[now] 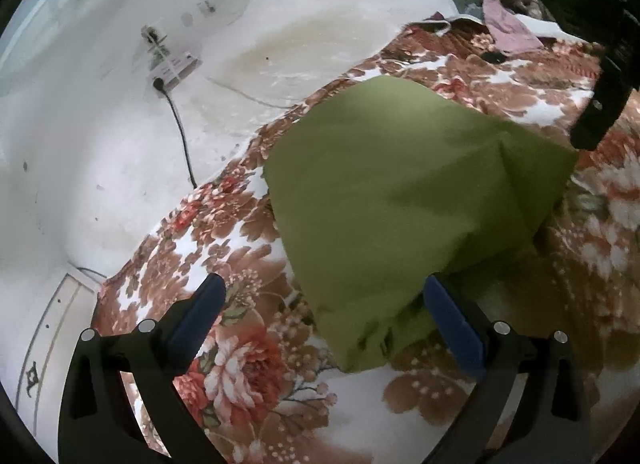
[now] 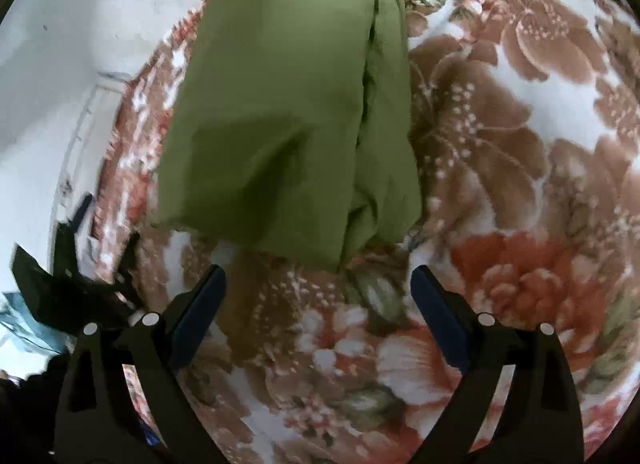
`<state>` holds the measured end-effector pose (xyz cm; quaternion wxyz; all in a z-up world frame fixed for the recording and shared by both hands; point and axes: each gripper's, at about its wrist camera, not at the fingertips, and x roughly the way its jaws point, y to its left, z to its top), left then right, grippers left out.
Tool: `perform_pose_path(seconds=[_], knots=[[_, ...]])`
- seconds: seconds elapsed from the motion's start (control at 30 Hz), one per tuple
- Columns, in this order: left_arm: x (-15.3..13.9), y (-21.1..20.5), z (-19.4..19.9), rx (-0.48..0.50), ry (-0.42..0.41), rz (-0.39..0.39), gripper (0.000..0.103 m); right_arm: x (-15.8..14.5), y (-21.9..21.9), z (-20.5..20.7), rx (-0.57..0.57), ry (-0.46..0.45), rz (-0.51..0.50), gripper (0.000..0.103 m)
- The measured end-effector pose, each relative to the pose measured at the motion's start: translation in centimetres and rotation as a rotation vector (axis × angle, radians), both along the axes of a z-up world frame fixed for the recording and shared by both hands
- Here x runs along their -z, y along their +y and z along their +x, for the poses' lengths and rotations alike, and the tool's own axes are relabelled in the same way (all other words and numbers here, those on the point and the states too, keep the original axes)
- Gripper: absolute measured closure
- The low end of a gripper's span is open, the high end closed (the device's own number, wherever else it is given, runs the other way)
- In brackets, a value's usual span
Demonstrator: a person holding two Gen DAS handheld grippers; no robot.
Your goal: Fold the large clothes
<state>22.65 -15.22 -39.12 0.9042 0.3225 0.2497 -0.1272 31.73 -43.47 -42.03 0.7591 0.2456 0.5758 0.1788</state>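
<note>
Both tongs spread wide, gripping nothing: left gripper (image 1: 324, 306), right gripper (image 2: 318, 296). Folded olive-green garment (image 1: 400, 200) lying on floral blanket (image 1: 240, 364). Best pinch both near corners evenly, lift together, fold across without dragging layers loose.

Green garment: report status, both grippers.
Left gripper open, empty. Right gripper open, empty. Green garment folded on floral blanket, untouched. Nothing blocking.

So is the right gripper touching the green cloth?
Apart. The right wrist view shows the right gripper open, with flowery blanket showing between its jaws and the green cloth.
</note>
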Motion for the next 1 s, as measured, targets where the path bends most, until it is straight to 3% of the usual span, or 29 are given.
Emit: perform_pose_path(seconds=[0.17, 0.23, 0.27, 0.3, 0.37, 0.4, 0.5, 0.67, 0.8, 0.9, 1.0], knots=[[0.0, -0.4, -0.1, -0.024, 0.008, -0.023, 0.006, 1.9, 0.2, 1.8, 0.011, 0.051, 0.121, 0.019], [-0.1, -0.4, 0.1, -0.04, 0.015, -0.034, 0.006, 2.8, 0.1, 2.5, 0.024, 0.105, 0.182, 0.039], [-0.1, -0.4, 0.2, -0.049, 0.019, -0.043, 0.006, 3.0, -0.2, 2.6, 0.036, 0.119, 0.191, 0.062], [-0.2, -0.3, 0.3, -0.061, 0.023, -0.055, 0.006, 3.3, -0.7, 2.8, 0.058, 0.141, 0.209, 0.075], [-0.5, -0.1, 0.4, -0.082, 0.029, -0.08, 0.006, 3.9, -1.3, 3.0, 0.078, 0.175, 0.258, 0.079], [-0.5, 0.0, 0.5, -0.088, 0.032, -0.091, 0.006, 4.3, -1.6, 3.0, 0.083, 0.187, 0.272, 0.093], [-0.5, 0.1, 1.1, -0.116, 0.041, -0.129, 0.006, 4.4, -2.2, 3.3, 0.079, 0.195, 0.298, 0.098], [-1.3, -0.2, 3.8, -0.141, 0.051, -0.212, 0.006, 1.8, -5.1, 3.6, 0.092, 0.154, 0.324, 0.099], [-1.7, 0.0, 6.5, -0.187, 0.065, -0.262, 0.006, 0.4, -6.1, 4.7, 0.04, 0.126, 0.241, 0.099], [0.8, -0.6, 7.6, -0.154, 0.148, -0.239, 0.006, 2.5, -5.7, 4.6, 0.02, 0.175, 0.199, 0.099], [4.8, -1.6, 7.2, -0.106, 0.226, -0.154, 0.006, 5.5, -5.6, 4.2, 0.052, 0.23, 0.211, 0.099]])
